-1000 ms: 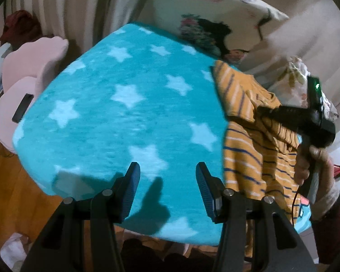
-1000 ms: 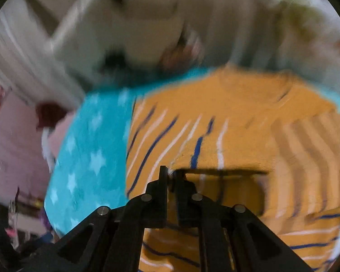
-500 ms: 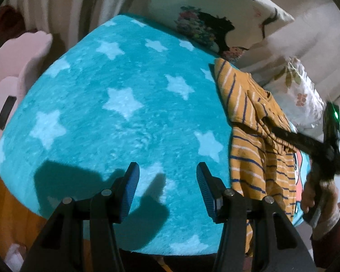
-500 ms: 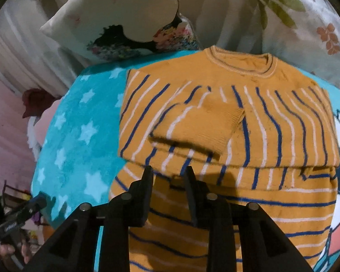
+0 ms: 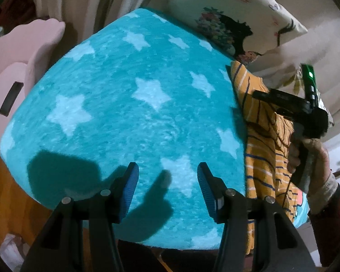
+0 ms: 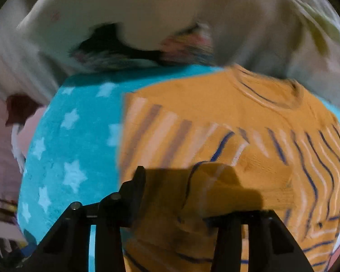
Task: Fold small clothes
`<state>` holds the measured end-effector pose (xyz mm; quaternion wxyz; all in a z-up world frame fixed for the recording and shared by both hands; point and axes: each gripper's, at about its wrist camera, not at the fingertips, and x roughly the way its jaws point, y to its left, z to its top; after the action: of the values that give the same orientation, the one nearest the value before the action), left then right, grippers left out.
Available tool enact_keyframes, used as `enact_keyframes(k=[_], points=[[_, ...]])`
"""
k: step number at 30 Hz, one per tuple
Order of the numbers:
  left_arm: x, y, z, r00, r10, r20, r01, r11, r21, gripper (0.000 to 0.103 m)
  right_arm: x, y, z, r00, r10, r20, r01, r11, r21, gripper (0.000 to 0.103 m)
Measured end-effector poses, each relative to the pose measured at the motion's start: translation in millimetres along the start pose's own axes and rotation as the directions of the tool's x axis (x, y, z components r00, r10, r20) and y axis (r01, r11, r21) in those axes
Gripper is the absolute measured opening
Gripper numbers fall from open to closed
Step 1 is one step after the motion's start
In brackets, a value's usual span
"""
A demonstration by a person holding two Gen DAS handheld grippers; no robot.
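An orange sweater with blue and white stripes point(image 6: 215, 122) lies flat on a teal star blanket point(image 5: 129, 113), its left sleeve folded across the chest. It also shows at the right edge of the left wrist view point(image 5: 263, 140). My right gripper point(image 6: 179, 181) is open and low over the folded sleeve, its right finger hidden under a fold of cloth. It shows from outside in the left wrist view point(image 5: 283, 99), held in a hand above the sweater. My left gripper point(image 5: 167, 179) is open and empty over bare blanket, left of the sweater.
A printed pillow point(image 5: 233, 22) and a floral pillow point(image 6: 306, 22) lean behind the blanket. A pink chair point(image 5: 18, 72) stands at the left, beside the blanket's edge. Wood floor point(image 5: 4, 192) lies below the near edge.
My right gripper has opened wide and dropped forward onto the folded sleeve. My left gripper has stayed open, drifting slightly over the blanket.
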<state>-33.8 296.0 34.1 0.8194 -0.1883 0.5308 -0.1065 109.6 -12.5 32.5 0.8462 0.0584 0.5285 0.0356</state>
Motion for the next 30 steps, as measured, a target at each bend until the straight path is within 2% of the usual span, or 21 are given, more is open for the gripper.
enact_keyframes(k=[1, 4, 8, 10, 12, 14, 16, 19, 21, 23, 25, 26, 30], points=[[0.2, 1.1, 0.5, 1.0, 0.001, 0.0, -0.001, 1.0, -0.002, 0.053, 4.1, 15.3, -0.7, 1.0, -0.008, -0.002, 0.008, 0.998, -0.055, 0.071], [2.8, 1.3, 2.1, 1.0, 0.005, -0.003, -0.005, 1.0, 0.003, 0.053, 9.1, 55.9, -13.9, 1.0, 0.006, -0.012, -0.009, 0.979, -0.206, 0.072], [12.5, -1.0, 6.6, 1.0, -0.002, -0.023, 0.002, 1.0, 0.01, 0.053, -6.2, 92.9, -43.6, 1.0, 0.003, 0.02, 0.006, 0.906, -0.423, 0.072], [16.1, -6.1, 9.2, 0.999, -0.012, -0.03, 0.013, 1.0, 0.027, 0.053, -15.9, 95.2, -58.8, 0.999, 0.038, -0.006, -0.037, 0.883, -0.469, 0.072], [19.6, -13.3, 12.5, 0.999, -0.02, -0.033, 0.022, 0.998, 0.052, 0.053, -26.8, 82.4, -69.4, 0.999, 0.037, -0.022, -0.043, 0.89, -0.454, 0.072], [24.3, -20.3, 15.6, 0.999, -0.028, -0.041, 0.031, 0.997, 0.071, 0.053, -35.1, 63.5, -76.2, 0.998, 0.044, -0.034, -0.053, 0.921, -0.385, 0.072], [31.3, -28.7, 18.5, 0.998, -0.038, -0.049, 0.043, 0.994, 0.097, 0.054, -50.6, 20.6, -81.8, 0.998, 0.045, -0.038, -0.053, 0.97, -0.236, 0.072], [46.8, -45.4, 24.3, 0.999, -0.027, -0.046, 0.034, 0.986, 0.165, 0.055, -75.0, -49.8, -94.7, 1.0, 0.004, -0.012, -0.005, 1.0, -0.014, 0.072], [58.9, -51.7, 28.3, 0.999, -0.006, -0.045, 0.014, 0.981, 0.193, 0.056, -91.3, -107.7, -106.9, 0.997, -0.081, 0.001, 0.08, 0.985, 0.153, 0.072], [71.3, -56.6, 34.0, 0.999, 0.0, -0.038, 0.008, 0.978, 0.208, 0.059, -102.7, -158.2, -120.8, 0.99, -0.143, -0.021, 0.143, 0.946, 0.29, 0.072], [79.9, -61.5, 41.6, 1.0, 0.015, 0.008, -0.016, 0.976, 0.217, 0.066, -112.2, -190.0, -129.9, 0.978, -0.205, -0.028, 0.201, 0.912, 0.357, 0.072], [84.5, -63.6, 45.6, 0.999, 0.021, 0.027, -0.027, 0.976, 0.217, 0.068, -119.9, -209.1, -137.1, 0.966, -0.259, -0.027, 0.249, 0.889, 0.384, 0.072], [95.2, -70.2, 53.6, 0.993, 0.082, 0.088, -0.099, 0.971, 0.216, 0.069, -131.5, -268.3, -151.3, 0.924, -0.377, -0.061, 0.363, 0.819, 0.445, 0.072]])
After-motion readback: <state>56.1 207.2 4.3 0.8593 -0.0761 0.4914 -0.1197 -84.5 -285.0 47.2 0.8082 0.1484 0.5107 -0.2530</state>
